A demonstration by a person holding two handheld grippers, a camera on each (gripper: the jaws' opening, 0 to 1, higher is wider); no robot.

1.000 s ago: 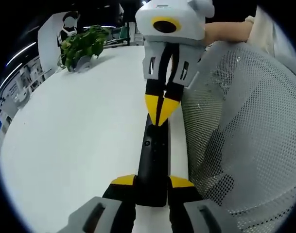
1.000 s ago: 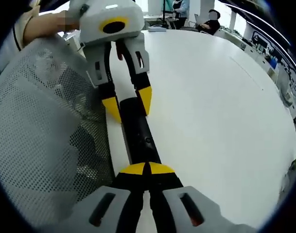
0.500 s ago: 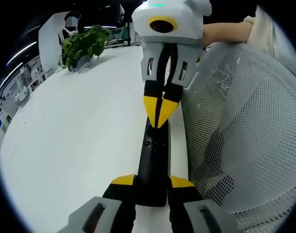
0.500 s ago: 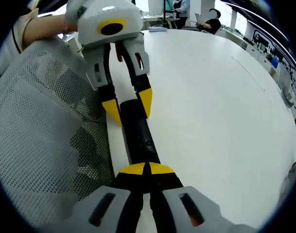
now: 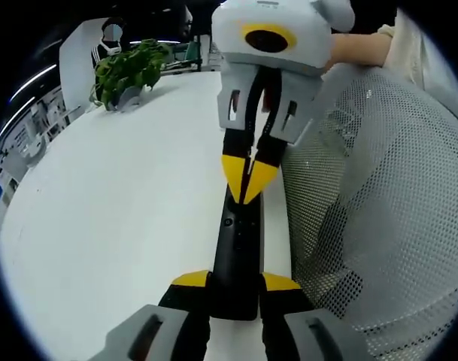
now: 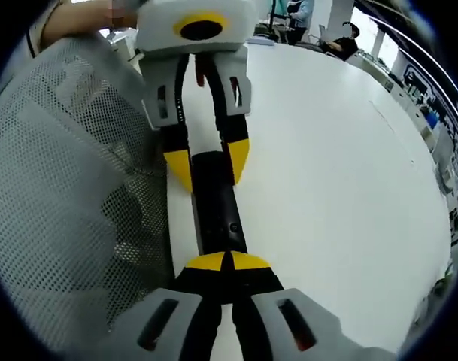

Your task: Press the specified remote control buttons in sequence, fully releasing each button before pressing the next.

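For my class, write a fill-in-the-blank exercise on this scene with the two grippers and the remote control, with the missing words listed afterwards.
1. The remote control is coloured ____.
2. The left gripper is shut on one end of the remote, and the right gripper has its jaws ____ with its tips at the remote's top face.
3. At the far end of the white table stands a green ____.
4. The tips of both grippers are coloured ____.

Missing words: black; closed; plant; yellow
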